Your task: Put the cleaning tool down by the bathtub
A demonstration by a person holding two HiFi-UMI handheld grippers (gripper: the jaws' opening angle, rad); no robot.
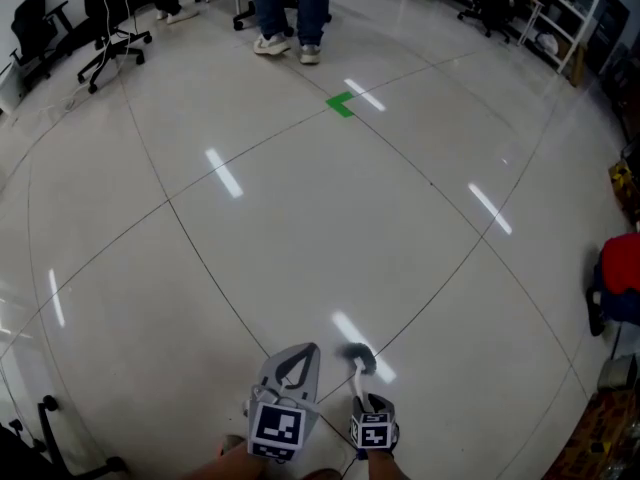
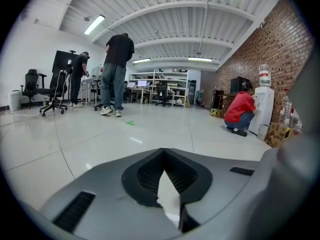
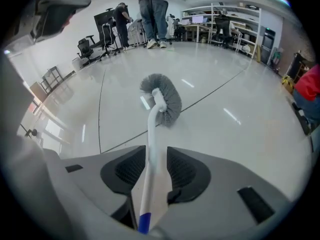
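The right gripper [image 3: 156, 158] is spread wide, and the cleaning tool [image 3: 161, 100] is left loose between its jaws. The tool's white handle is tipped blue and its grey bristle head is pointed down at the glossy floor [image 1: 300, 218]. The left gripper [image 2: 163, 153] is pinched closed on nothing. Only black-and-white squares can be made out on the marker cube [image 1: 276, 428], and a green tape corner [image 1: 341, 105] is stuck on the tiles.

Glossy pale tiled floor [image 1: 300, 228], brick wall [image 2: 260, 54], office chairs [image 1: 112, 38], ceiling strip lights [image 2: 95, 24].

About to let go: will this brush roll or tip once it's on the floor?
The brush is probably light: slim, plastic-looking handle. Its round bristle head may let it rock or roll. Laid flat, it shouldn't tip.
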